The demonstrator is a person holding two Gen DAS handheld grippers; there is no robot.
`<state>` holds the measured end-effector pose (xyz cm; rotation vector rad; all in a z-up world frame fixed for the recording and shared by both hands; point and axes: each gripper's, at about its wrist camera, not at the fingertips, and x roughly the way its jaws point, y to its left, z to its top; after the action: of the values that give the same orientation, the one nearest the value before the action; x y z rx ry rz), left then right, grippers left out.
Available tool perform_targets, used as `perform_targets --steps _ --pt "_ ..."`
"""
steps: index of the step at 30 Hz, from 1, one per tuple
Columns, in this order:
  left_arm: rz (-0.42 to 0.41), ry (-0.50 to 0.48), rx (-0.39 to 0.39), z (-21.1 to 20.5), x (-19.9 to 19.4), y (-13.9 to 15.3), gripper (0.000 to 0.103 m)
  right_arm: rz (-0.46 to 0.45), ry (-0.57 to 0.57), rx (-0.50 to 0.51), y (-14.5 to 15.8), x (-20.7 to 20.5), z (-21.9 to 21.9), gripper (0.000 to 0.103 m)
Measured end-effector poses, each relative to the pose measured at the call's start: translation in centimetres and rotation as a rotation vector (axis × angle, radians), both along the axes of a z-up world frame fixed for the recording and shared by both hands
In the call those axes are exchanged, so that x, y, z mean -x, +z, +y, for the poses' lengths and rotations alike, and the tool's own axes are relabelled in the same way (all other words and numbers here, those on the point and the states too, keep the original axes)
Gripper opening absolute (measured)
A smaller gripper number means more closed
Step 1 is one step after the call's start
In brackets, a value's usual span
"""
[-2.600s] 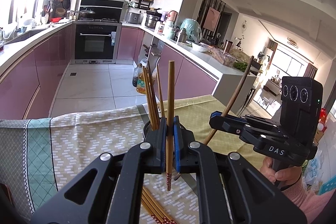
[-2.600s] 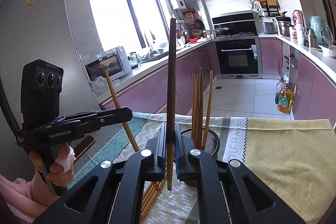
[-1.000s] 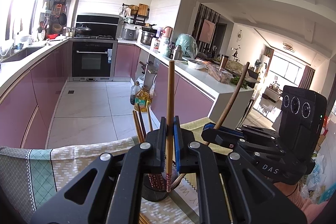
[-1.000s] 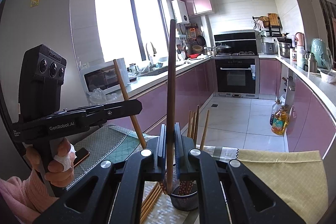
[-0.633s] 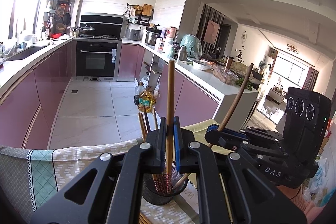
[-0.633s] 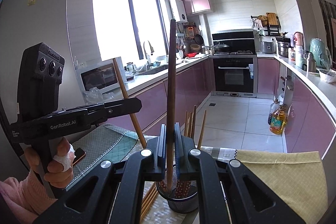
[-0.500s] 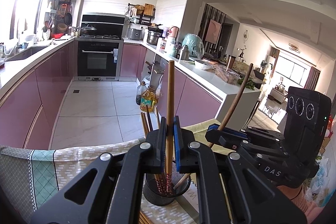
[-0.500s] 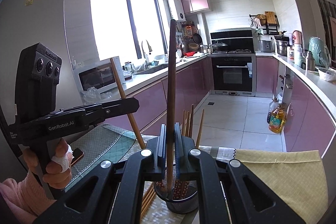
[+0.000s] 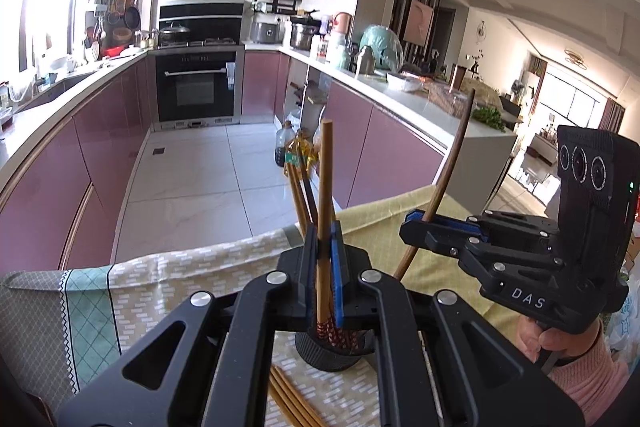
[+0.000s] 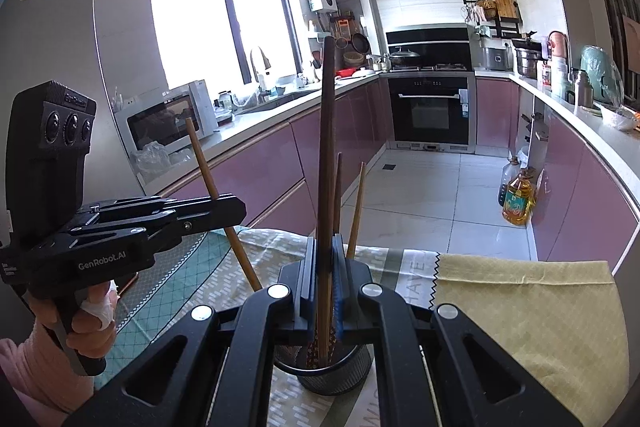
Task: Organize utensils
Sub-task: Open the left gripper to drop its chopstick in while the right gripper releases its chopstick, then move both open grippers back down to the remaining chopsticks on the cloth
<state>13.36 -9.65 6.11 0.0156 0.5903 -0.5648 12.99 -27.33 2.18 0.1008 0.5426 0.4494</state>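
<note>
My left gripper (image 9: 325, 255) is shut on a light wooden chopstick (image 9: 325, 187), held upright with its red-patterned tip inside the black mesh holder (image 9: 330, 351). My right gripper (image 10: 325, 267) is shut on a dark brown chopstick (image 10: 327, 147), also upright with its lower end in the same holder (image 10: 332, 367). Each gripper shows in the other's view: the right one (image 9: 416, 227) and the left one (image 10: 236, 207). A few chopsticks (image 10: 356, 203) stand in the holder. Loose chopsticks (image 9: 292, 403) lie on the cloth beside it.
The table carries a patterned cloth (image 9: 168, 279) with a yellow cloth (image 10: 520, 299) on the right. Beyond the table edge is the kitchen floor with oil bottles (image 10: 518, 199), pink cabinets and an oven (image 9: 198, 87). A phone (image 10: 128, 281) lies on the left.
Both grippers have come lower and nearer the holder, and both held chopsticks have gone deeper into it. The grips are unchanged.
</note>
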Motion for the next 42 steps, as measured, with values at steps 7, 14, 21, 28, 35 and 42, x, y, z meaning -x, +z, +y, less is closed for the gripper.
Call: perform_targets --steps 7,14,21,28,35,42 --pt "0.055 -0.014 -0.051 -0.4 -1.3 -1.0 0.007 0.092 0.006 0.023 -1.7 -1.7 0.2 0.006" --pt "0.112 -0.033 -0.066 -0.3 -3.5 -1.6 0.007 0.156 0.006 0.009 -3.2 -3.0 0.2 0.006" --pt "0.138 -0.004 -0.043 -0.7 -5.6 -2.3 0.008 0.17 -0.023 -0.019 -3.8 -4.3 0.1 0.011" --pt "0.133 0.016 -0.011 0.2 -5.4 -3.3 0.019 0.151 -0.056 -0.034 -4.0 -4.3 -0.4 0.027" --pt "0.068 0.06 0.018 2.3 -2.5 -3.4 0.028 0.084 -0.067 -0.024 -3.2 -2.1 -0.8 0.028" --pt "0.024 0.067 -0.038 4.2 1.9 -5.1 0.039 0.025 0.053 -0.016 -2.5 3.3 0.5 0.036"
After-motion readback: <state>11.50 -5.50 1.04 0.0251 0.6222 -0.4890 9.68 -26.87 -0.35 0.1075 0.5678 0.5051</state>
